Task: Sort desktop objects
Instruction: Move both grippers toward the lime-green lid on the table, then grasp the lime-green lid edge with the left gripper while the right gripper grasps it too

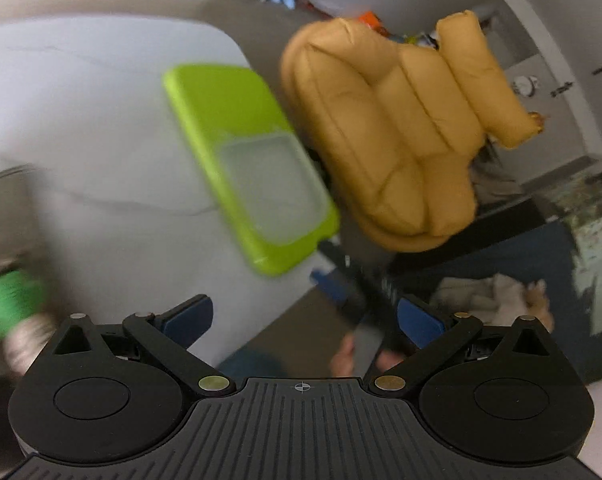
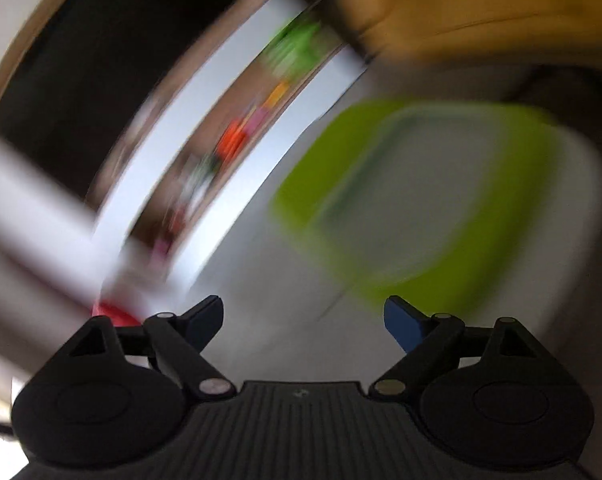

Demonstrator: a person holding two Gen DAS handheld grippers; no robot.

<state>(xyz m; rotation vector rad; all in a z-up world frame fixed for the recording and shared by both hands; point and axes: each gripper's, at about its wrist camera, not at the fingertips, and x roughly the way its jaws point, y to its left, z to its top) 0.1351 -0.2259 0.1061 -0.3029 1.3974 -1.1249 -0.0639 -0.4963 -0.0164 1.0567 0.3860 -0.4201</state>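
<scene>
A lime-green tray (image 1: 205,112) lies on the grey-white table (image 1: 81,120), with a clear plastic container (image 1: 271,186) on its near end. My left gripper (image 1: 305,320) is open and empty, held above the table's near edge. The other gripper (image 1: 353,292) shows below the tray's corner, held by a hand. In the blurred right wrist view the same tray (image 2: 497,252) with the clear container (image 2: 417,192) lies ahead to the right. My right gripper (image 2: 303,320) is open and empty above the table (image 2: 261,280).
A mustard-yellow padded armchair (image 1: 397,128) stands just past the table's edge. A green blurred object (image 1: 9,300) sits at the left. A red object (image 2: 113,312) lies near the right gripper's left finger. A shelf with colourful items (image 2: 237,136) runs behind the table.
</scene>
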